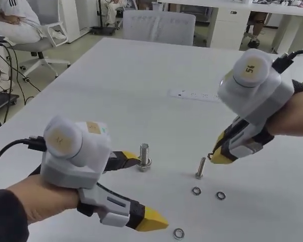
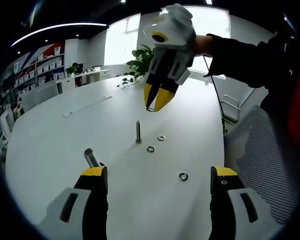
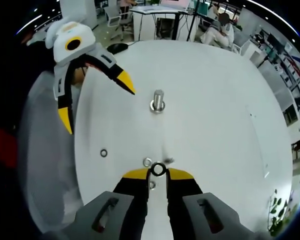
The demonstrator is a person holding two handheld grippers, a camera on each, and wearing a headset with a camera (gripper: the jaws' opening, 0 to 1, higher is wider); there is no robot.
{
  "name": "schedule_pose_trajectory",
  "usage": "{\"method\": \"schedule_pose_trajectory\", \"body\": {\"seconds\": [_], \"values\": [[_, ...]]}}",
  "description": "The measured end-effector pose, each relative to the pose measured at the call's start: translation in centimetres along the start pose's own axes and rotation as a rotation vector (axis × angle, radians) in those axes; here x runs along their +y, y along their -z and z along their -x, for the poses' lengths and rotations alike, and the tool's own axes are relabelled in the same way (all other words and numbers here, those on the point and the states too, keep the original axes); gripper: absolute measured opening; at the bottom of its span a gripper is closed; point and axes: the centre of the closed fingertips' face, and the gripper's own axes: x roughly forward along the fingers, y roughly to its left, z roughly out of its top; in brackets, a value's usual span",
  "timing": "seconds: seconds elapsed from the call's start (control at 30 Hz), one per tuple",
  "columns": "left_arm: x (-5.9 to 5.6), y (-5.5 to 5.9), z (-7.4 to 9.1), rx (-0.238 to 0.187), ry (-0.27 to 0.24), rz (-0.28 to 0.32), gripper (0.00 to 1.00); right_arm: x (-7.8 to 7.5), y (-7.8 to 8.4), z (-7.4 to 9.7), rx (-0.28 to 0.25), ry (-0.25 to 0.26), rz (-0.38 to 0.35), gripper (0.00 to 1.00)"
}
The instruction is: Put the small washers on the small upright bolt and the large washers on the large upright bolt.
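Washers [image 1: 196,190] [image 1: 220,195] [image 1: 178,233]: three loose | bolts [image 1: 144,154] [image 1: 200,168]: two | right tongs [image 3: 158,174] grip washer [image 3: 158,169] | left tongs [image 2: 159,171] released

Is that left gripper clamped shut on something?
No, the left gripper stands wide open, its jaws far apart and gripping nothing.

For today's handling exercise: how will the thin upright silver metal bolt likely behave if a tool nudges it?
The thin upright silver metal bolt stands tall on a narrow base on the smooth white table, so it probably tips easily. Once down, its round shank may roll.
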Motion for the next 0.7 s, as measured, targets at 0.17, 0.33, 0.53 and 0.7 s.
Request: {"method": "schedule_pose_trajectory", "body": {"seconds": [0.17,0.33,0.53,0.7], "values": [[-0.1,0.0,0.0,-0.002,0.003,-0.001,0.84,-0.5,-0.1,-0.5,0.005,-0.002,0.0,0.14],[-0.2,0.1,0.1,0.0,0.011,-0.006,0.84,-0.7,-0.2,-1.2,0.014,-0.006,0.006,0.14],[-0.1,0.1,0.4,-0.006,0.018,0.001,0.84,-0.8,-0.2,-1.7,0.018,-0.015,0.009,0.14],[-0.3,0.5,0.5,0.005,0.026,-0.001,0.84,-1.3,-0.2,-2.3,0.025,-0.018,0.013,0.14]]}}
